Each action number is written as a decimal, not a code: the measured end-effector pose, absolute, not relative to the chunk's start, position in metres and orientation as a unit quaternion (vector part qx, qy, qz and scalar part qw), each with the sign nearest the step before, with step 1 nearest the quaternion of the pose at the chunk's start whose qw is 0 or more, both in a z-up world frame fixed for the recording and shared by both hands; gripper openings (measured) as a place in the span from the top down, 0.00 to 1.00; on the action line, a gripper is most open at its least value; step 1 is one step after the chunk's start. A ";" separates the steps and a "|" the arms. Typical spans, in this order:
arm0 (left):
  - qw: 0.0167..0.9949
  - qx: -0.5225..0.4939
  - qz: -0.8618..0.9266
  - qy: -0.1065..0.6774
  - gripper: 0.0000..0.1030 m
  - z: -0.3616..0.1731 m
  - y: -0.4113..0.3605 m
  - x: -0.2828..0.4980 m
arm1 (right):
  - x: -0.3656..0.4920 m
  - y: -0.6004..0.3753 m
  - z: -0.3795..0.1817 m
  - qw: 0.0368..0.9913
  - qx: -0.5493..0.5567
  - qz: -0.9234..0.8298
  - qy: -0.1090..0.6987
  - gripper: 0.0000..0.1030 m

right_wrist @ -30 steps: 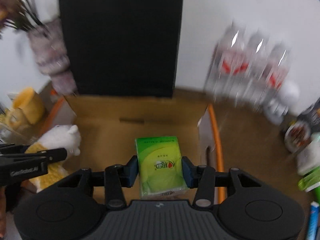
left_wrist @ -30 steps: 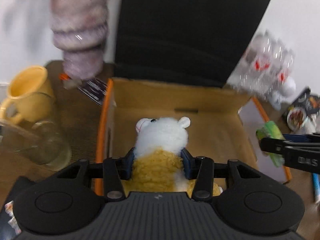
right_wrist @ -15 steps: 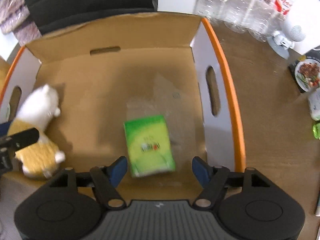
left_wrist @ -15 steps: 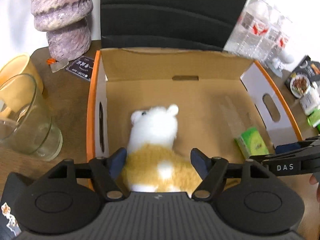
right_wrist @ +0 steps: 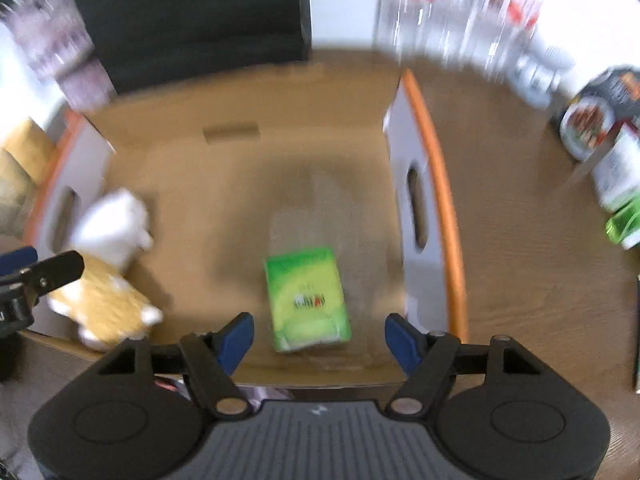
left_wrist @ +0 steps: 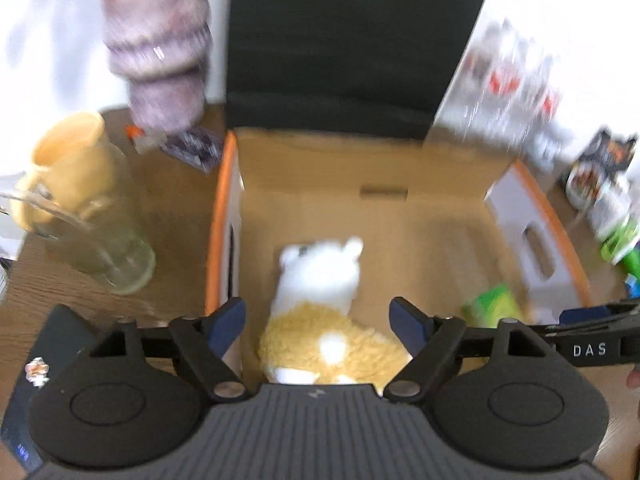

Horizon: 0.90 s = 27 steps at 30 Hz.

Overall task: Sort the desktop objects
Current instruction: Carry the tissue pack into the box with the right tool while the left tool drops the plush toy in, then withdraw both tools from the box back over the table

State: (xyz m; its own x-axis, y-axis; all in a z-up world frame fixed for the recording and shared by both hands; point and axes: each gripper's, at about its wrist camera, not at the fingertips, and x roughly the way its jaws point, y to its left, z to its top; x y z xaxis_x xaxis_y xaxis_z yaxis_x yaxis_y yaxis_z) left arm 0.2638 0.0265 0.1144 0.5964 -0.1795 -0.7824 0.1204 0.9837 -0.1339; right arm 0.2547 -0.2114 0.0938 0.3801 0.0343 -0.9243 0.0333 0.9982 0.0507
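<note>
An orange-rimmed cardboard box stands open on the wooden desk. A white and yellow plush toy lies on its floor at the left. A green tissue pack lies flat near the front right. My left gripper hovers over the plush, its jaws still opening and well apart from the fur. Above the tissue pack, my right gripper has its jaws opening too, with neither pad touching the pack.
Left of the box stand a clear glass, a yellow mug and a purple ribbed vase. A dark monitor rises behind. Water bottles, food packets and a green carton crowd the right side.
Both grippers let go: the plush and the tissue pack dropped onto the box floor. Both sets of jaws spread wide and the grippers drew back toward the near edge.
</note>
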 end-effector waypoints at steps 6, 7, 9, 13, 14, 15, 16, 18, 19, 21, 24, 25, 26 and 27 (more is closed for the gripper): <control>0.936 -0.045 -0.082 0.338 0.00 0.167 0.025 0.167 | 0.163 -0.227 0.154 0.908 0.058 0.039 0.414 0.11; 0.940 -0.049 -0.086 0.327 0.00 0.169 0.025 0.145 | 0.140 -0.227 0.156 0.915 0.054 0.044 0.397 0.11; 0.945 -0.051 -0.095 0.310 0.00 0.162 0.022 0.102 | 0.097 -0.230 0.150 0.923 0.048 0.051 0.378 0.10; 0.948 -0.037 -0.094 0.303 0.00 0.130 0.013 0.035 | 0.021 -0.230 0.119 0.923 0.053 0.060 0.376 0.03; 0.948 -0.030 -0.092 0.305 0.00 0.120 0.011 0.021 | 0.008 -0.229 0.110 0.921 0.058 0.059 0.380 0.03; 0.947 -0.023 -0.089 0.308 0.00 0.110 0.008 0.009 | -0.004 -0.228 0.100 0.919 0.064 0.060 0.385 0.03; 0.946 -0.019 -0.089 0.311 0.00 0.102 0.006 -0.003 | -0.016 -0.227 0.091 0.916 0.069 0.061 0.390 0.03; 0.944 -0.017 -0.096 0.315 0.00 0.086 0.003 -0.025 | -0.035 -0.222 0.075 0.914 0.066 0.053 0.397 0.03; 0.943 -0.017 -0.101 0.317 0.00 0.078 0.003 -0.035 | -0.045 -0.219 0.067 0.913 0.064 0.049 0.400 0.04; 0.940 -0.016 -0.100 0.324 0.00 0.063 0.004 -0.050 | -0.062 -0.215 0.052 0.912 0.059 0.042 0.404 0.04; 0.937 -0.025 -0.103 0.333 0.00 0.049 0.010 -0.063 | -0.074 -0.210 0.043 0.915 0.044 0.041 0.400 0.04; 0.936 -0.028 -0.103 0.335 0.00 0.045 0.012 -0.064 | -0.076 -0.209 0.042 0.914 0.041 0.041 0.401 0.04; 0.937 -0.029 -0.096 0.334 0.00 0.044 0.014 -0.063 | -0.078 -0.209 0.042 0.914 0.040 0.041 0.402 0.04; 0.939 -0.030 -0.087 0.332 0.00 0.043 0.016 -0.062 | -0.079 -0.209 0.042 0.914 0.039 0.040 0.401 0.04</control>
State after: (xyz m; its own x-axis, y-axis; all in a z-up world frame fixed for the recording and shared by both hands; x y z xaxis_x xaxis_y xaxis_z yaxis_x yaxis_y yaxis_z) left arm -0.0620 0.0160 0.0433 0.7648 -0.1825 -0.6178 0.1426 0.9832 -0.1139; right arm -0.0789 -0.2091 0.0418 0.6754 0.1048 -0.7300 -0.0423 0.9937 0.1035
